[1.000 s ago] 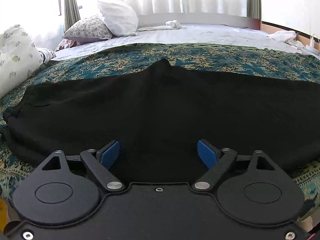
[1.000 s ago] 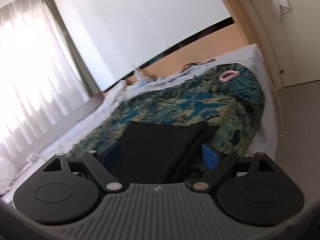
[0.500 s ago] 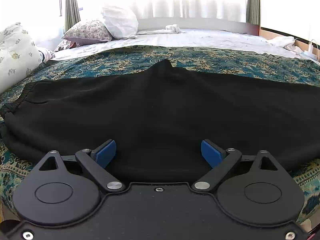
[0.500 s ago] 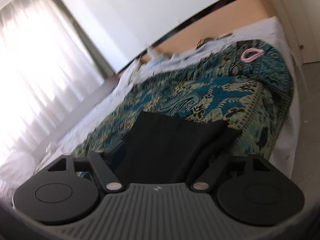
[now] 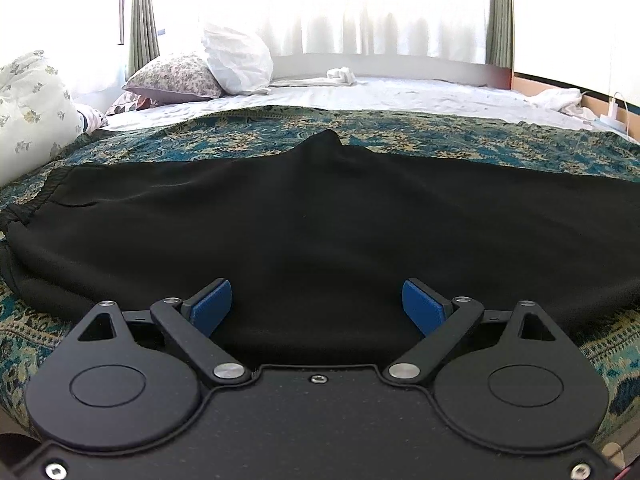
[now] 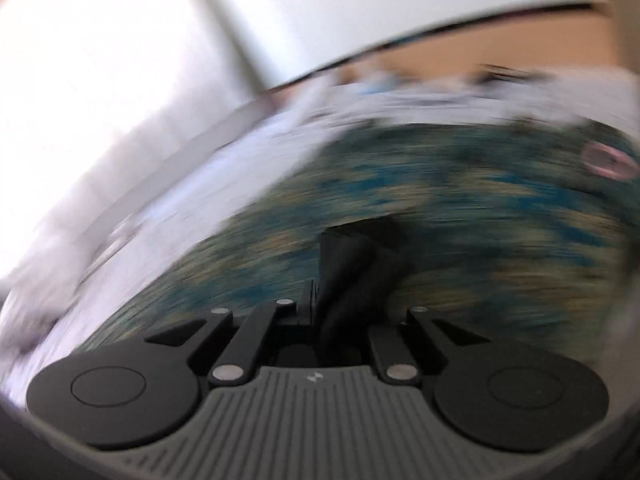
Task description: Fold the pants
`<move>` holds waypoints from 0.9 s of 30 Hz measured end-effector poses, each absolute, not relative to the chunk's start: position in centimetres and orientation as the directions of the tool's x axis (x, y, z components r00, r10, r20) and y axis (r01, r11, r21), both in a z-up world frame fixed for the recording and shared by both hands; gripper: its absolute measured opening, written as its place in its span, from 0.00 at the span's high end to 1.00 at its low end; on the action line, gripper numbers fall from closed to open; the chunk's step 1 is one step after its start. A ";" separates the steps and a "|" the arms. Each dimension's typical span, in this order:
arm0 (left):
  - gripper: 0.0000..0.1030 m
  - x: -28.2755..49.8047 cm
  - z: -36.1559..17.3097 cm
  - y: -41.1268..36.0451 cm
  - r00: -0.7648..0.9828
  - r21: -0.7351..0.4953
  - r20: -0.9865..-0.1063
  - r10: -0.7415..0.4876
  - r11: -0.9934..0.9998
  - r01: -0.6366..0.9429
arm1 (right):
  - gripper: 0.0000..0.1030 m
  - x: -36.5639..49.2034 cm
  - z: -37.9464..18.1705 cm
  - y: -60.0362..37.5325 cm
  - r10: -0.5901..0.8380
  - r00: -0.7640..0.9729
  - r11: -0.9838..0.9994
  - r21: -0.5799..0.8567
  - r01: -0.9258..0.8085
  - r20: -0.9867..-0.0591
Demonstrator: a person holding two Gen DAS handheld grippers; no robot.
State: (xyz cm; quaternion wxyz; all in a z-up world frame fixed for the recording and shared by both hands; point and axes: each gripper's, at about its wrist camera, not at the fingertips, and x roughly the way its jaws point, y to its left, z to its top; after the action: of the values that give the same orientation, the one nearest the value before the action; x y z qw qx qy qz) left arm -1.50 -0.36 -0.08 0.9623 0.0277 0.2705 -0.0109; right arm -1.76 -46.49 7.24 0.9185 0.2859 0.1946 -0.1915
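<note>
From our left we see the left gripper (image 5: 317,306) with its jaws spread wide and gripping nothing, poised over the near edge of the black pants (image 5: 320,216), which lie flat across the patterned bedspread (image 5: 440,136) from nine to three o'clock. Our right gripper (image 6: 320,300) has its jaws clamped tight on a bunched pant end (image 6: 352,264), rising toward twelve o'clock in a blurred view.
</note>
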 end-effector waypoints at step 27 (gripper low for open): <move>0.31 -4.4 5.3 1.6 0.887 -0.058 -0.440 -0.142 0.990 0.130 | 0.19 -3.1 4.1 -21.8 0.257 0.827 0.966 0.125 -0.225 -0.501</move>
State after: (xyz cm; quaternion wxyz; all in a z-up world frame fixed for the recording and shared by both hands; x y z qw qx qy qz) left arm -4.38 1.64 5.31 0.9711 -0.0136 0.2276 -0.0699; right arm -3.11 -21.85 4.07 0.9552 0.0305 0.2661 0.1260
